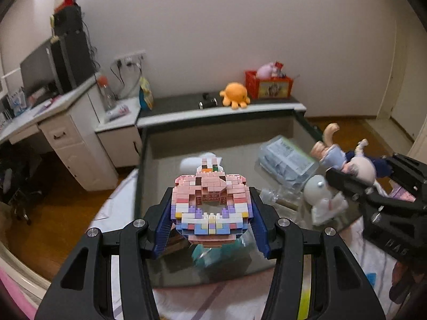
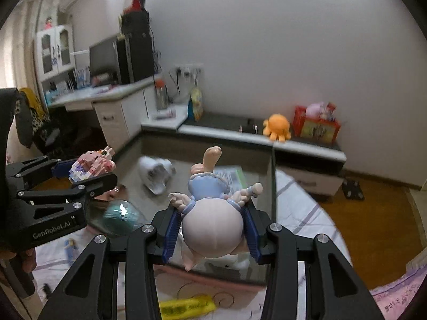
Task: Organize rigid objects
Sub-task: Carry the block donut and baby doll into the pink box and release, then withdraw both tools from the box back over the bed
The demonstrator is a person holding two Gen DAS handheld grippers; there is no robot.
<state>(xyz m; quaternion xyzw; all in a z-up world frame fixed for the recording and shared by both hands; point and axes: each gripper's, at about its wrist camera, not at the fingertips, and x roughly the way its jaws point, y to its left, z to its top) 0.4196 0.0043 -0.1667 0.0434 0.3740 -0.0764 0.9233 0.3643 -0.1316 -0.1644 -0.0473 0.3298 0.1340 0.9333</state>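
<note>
A pink, white and lilac brick-built figure (image 1: 211, 202) sits clamped between the left gripper (image 1: 212, 213) pads, held above the near edge of the glass box (image 1: 144, 144). A pale-haired doll in a blue dress (image 2: 210, 208) is pinched head-first in the right gripper (image 2: 212, 229), legs pointing away, over the box's near right corner

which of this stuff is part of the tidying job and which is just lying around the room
Part of the job:
- brick model, clamped in the left gripper
- doll figure, clamped in the right gripper
- glass box below both

Lying about:
- orange octopus plush
- red box
- computer tower
</note>
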